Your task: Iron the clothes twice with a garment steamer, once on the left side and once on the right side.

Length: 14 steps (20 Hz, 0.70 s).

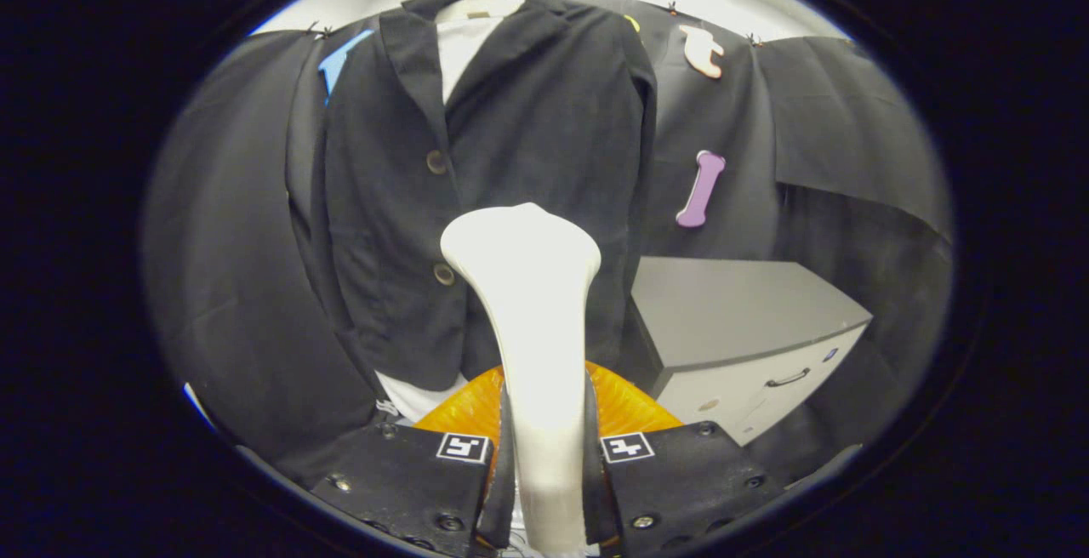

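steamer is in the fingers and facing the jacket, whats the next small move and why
Probably ease the steamer forward and up toward one front panel of the jacket. The fingers are shut on its handle, and its head sits low at the hem near the buttons, apparently not yet on the cloth.

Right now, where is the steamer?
In the gripper view, the steamer is clamped between the gripper's fingers, its head raised in front of the jacket's lower half, left of the cabinet.
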Tool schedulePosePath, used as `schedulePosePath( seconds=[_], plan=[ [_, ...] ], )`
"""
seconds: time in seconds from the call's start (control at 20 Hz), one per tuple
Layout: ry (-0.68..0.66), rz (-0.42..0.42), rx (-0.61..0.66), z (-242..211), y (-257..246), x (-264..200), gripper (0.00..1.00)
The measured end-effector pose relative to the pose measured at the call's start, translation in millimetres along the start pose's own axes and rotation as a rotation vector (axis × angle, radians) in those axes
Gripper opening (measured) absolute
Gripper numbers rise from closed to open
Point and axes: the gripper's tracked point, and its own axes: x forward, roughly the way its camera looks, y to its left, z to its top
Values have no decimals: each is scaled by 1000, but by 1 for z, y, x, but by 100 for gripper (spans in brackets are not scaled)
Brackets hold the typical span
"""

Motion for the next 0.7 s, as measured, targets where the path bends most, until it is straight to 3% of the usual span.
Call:
schedulePosePath(
  seconds=[0.7],
  plan=[
    [-196, 78, 49, 154, 103, -52, 35]
  ],
)
